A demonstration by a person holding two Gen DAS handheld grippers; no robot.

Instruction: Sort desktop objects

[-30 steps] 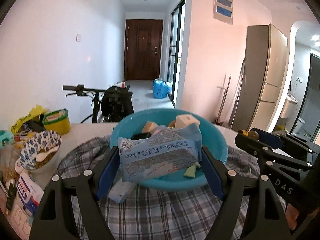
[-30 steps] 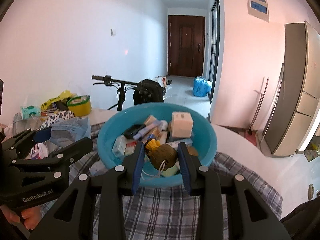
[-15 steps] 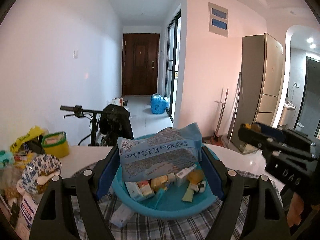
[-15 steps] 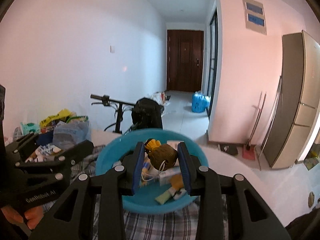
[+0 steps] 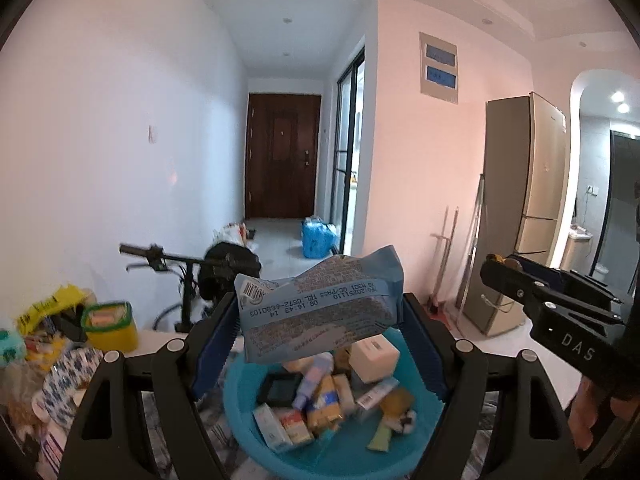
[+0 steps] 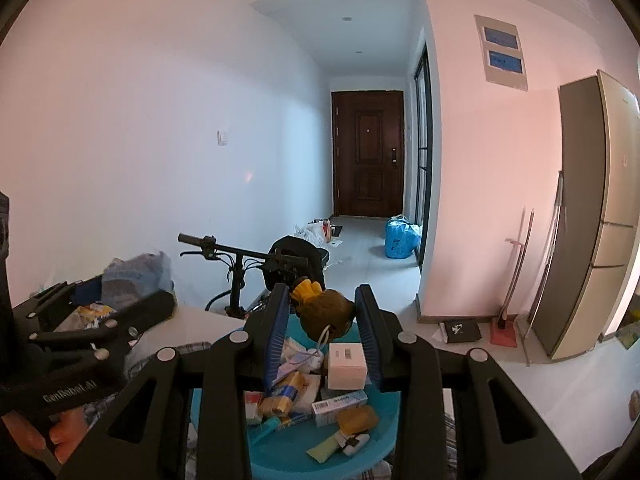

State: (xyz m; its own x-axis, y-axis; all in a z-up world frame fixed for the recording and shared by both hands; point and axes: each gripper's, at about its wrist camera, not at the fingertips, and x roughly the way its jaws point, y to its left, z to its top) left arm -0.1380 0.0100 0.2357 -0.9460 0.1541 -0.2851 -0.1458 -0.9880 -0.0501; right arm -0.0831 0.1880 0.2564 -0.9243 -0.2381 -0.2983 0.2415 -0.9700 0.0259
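Observation:
My left gripper (image 5: 320, 320) is shut on a light blue snack packet (image 5: 320, 312), held crosswise above a teal basin (image 5: 248, 428). The basin holds several small boxes, tubes and packets. My right gripper (image 6: 323, 312) is shut on a small brown plush toy with yellow feet (image 6: 326, 312), its cord dangling, above the same teal basin (image 6: 384, 444). A white box (image 6: 347, 365) lies among the items in the basin. In the left wrist view the right gripper (image 5: 496, 268) shows at the right. In the right wrist view the left gripper (image 6: 120, 292) with the blue packet (image 6: 134, 276) shows at the left.
A plaid cloth (image 5: 168, 420) lies under the basin. To the left stand a patterned bowl (image 5: 68, 376), a yellow tub with a green lid (image 5: 110, 326) and yellow bags (image 5: 44, 308). A bicycle (image 6: 240, 264) stands behind the table, a fridge (image 6: 592, 216) at the right.
Both grippers have risen with their loads, so the basin has dropped lower in both views. The packet and the plush toy stay gripped.

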